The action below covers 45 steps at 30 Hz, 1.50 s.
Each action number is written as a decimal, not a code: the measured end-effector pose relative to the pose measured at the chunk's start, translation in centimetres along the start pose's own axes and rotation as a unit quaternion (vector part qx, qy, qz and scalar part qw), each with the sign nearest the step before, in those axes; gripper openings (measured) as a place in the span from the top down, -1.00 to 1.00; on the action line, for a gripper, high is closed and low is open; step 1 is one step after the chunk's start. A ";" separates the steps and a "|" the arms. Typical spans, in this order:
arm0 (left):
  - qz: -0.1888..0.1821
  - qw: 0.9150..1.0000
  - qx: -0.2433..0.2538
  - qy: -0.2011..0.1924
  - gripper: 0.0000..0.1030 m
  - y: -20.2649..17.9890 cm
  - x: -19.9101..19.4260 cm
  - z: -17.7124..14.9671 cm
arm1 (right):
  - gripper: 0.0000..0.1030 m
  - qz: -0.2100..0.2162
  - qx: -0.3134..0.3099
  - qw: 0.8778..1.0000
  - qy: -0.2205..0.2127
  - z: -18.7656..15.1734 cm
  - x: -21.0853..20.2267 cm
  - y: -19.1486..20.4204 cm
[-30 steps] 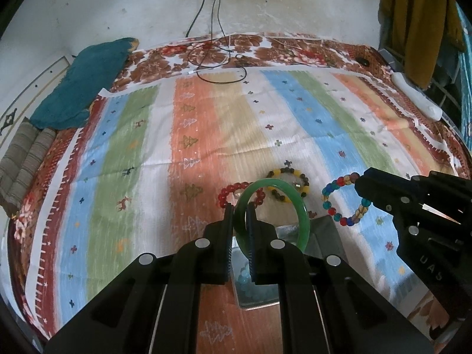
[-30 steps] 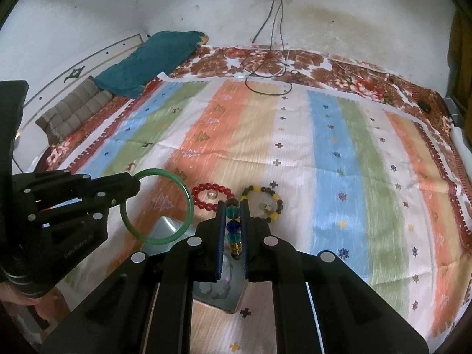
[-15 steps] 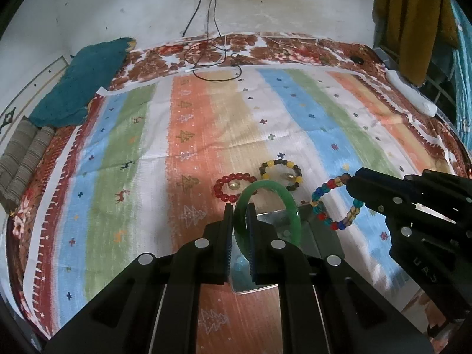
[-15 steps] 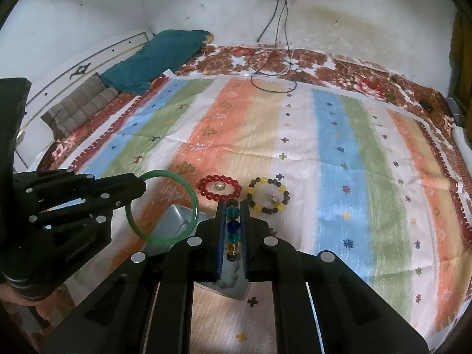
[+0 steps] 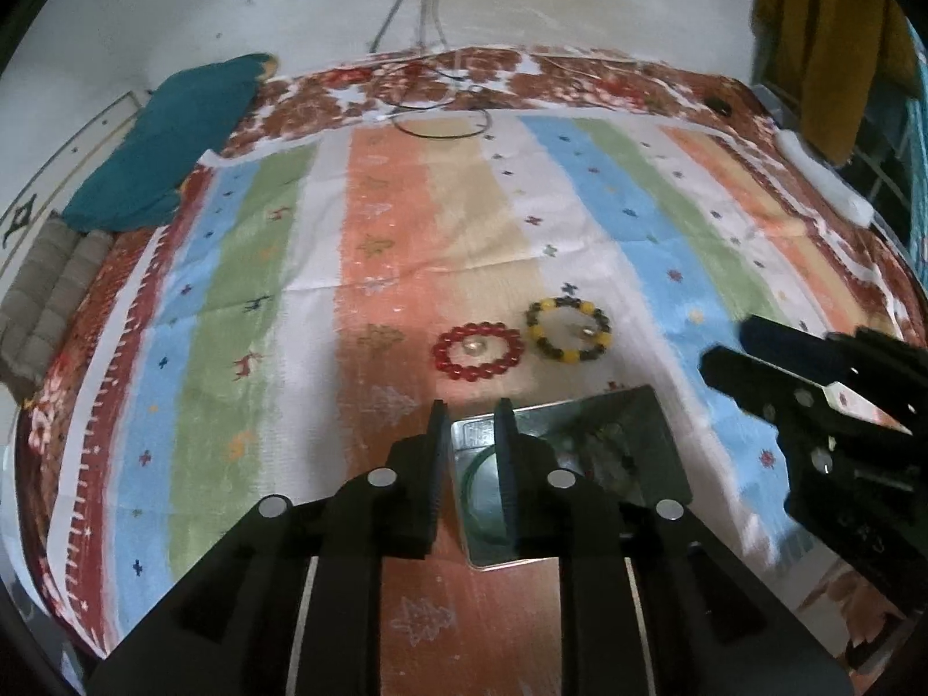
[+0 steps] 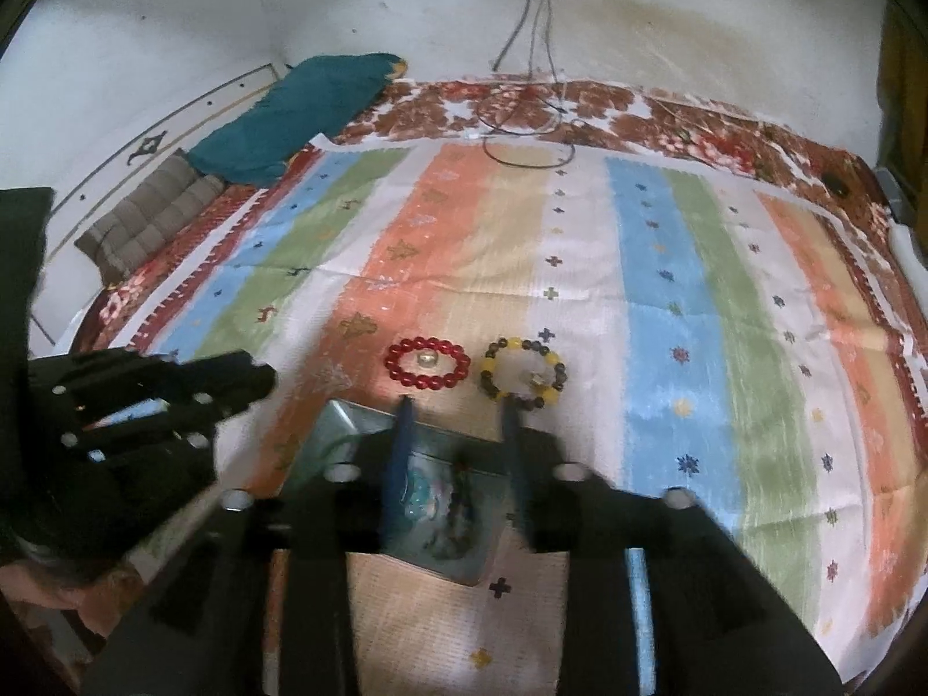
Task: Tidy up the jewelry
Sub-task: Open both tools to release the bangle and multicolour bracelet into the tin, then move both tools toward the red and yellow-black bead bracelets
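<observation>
Left tool (image 5: pixel 470 441): jaws just spread; green glass-like bangle (image 5: pixel 484 484) dropped into open metal tin (image 5: pixel 649 435) on bed.
Right tool (image 6: pixel 458 429): spread too; multicoloured bead bracelet (image 6: pixel 458 499) released into tin.
Remaining: red (image 5: pixel 477 351), yellow-brown (image 5: pixel 568 329) bracelets.

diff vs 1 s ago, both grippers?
Both let go. The left gripper has just been opening, and the green bangle it clamped now lies in the metal tin. The right gripper has just been opening too; its multicolour bead bracelet dropped into the tin. Unchanged: red bracelet and yellow-brown bracelet on the striped cloth.
</observation>
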State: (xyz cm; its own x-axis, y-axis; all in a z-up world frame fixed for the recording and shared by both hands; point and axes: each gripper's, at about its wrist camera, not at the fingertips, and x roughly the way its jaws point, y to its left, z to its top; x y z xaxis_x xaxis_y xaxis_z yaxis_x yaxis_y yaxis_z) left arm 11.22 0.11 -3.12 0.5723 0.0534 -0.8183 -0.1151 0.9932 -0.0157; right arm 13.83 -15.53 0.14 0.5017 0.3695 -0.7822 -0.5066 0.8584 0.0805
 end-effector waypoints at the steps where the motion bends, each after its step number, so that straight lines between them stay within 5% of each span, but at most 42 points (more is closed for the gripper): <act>1: 0.002 1.000 -0.005 0.001 0.65 0.3 0.1 0.0 | 0.34 -0.003 0.002 1.000 0.002 0.0 0.1 -0.1; 5: 0.004 1.000 -0.010 0.001 0.39 0.5 0.1 0.1 | 0.31 -0.011 0.012 1.000 0.017 -0.1 0.6 -0.7; 17: 0.012 0.999 -0.031 0.010 0.16 1.8 1.4 0.9 | 0.10 -0.028 0.029 0.999 0.035 0.6 1.8 -2.1; 34: 0.026 0.999 -0.014 0.040 -0.13 2.3 5.3 3.6 | -0.30 -0.046 0.025 0.997 0.058 2.9 4.8 -3.5; 45: 0.027 0.997 -0.025 0.072 -0.13 3.2 8.7 4.9 | -0.38 -0.048 0.036 0.994 0.087 4.1 7.9 -4.9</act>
State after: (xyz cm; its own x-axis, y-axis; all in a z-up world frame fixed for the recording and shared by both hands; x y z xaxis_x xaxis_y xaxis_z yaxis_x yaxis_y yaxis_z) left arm 19.80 4.30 -7.46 0.4417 0.0878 -0.8929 -0.1843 0.9829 0.0054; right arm 23.19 -15.34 -3.88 0.4134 0.2237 -0.8826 -0.4073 0.9124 0.0404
